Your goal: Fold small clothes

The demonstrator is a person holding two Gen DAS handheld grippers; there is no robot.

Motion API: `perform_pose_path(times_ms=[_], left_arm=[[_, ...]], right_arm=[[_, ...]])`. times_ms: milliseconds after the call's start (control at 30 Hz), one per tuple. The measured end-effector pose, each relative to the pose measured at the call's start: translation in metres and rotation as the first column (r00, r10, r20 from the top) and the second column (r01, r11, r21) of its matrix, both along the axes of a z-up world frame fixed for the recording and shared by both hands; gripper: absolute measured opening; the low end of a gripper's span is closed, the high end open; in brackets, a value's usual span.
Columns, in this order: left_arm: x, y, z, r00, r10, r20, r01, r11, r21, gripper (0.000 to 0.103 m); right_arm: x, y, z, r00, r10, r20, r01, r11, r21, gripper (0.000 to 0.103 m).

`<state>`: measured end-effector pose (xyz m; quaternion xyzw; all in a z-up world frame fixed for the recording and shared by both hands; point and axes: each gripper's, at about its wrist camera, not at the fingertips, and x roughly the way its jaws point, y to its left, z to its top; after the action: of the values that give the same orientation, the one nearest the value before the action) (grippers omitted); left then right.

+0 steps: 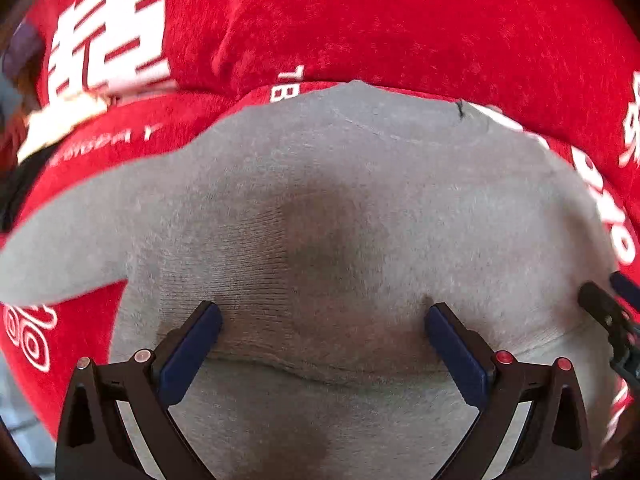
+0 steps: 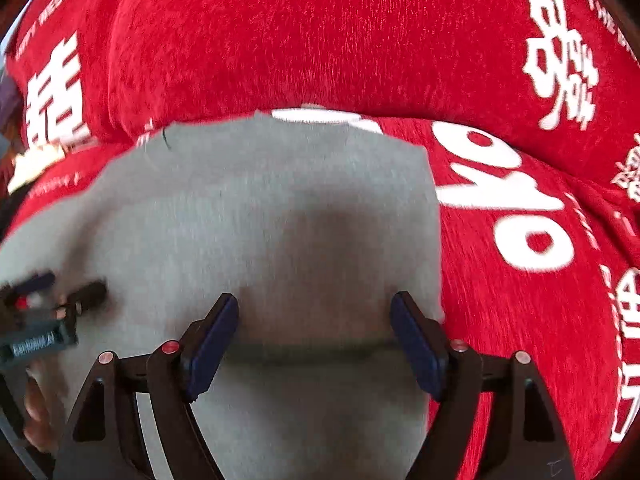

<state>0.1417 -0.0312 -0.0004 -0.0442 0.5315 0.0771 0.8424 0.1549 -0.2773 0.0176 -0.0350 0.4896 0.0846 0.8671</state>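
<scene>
Matt grey knit garment point(image 1: 320, 200) lies on a fuzzy red chenille-like cover point(image 1: 360, 20).

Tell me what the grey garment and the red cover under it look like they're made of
The grey garment looks like a soft knit, probably cotton or a blend: fine ribbed rows show near its hem, and the surface is matte and slightly fuzzy. The red cover looks like a plush, chenille-like fabric: short streaky pile catches light, with white lettering that seems woven or printed in.

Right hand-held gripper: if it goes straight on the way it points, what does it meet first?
Most likely the grey garment: the right hand-held gripper, jaws open, points down onto it, above the red printed cover. Depth is unclear.
</scene>
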Motion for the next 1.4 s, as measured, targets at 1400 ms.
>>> perform_pose_path(times_ms=[1400], left_arm=[[-0.199,-0.017,-0.011,0.923,-0.384,-0.021,0.385,0.92,0.07,0.103]], right_arm=[[-0.242,0.085,-0.019,0.808,0.59,-0.002,-0.562,0.769,-0.305,0.087]])
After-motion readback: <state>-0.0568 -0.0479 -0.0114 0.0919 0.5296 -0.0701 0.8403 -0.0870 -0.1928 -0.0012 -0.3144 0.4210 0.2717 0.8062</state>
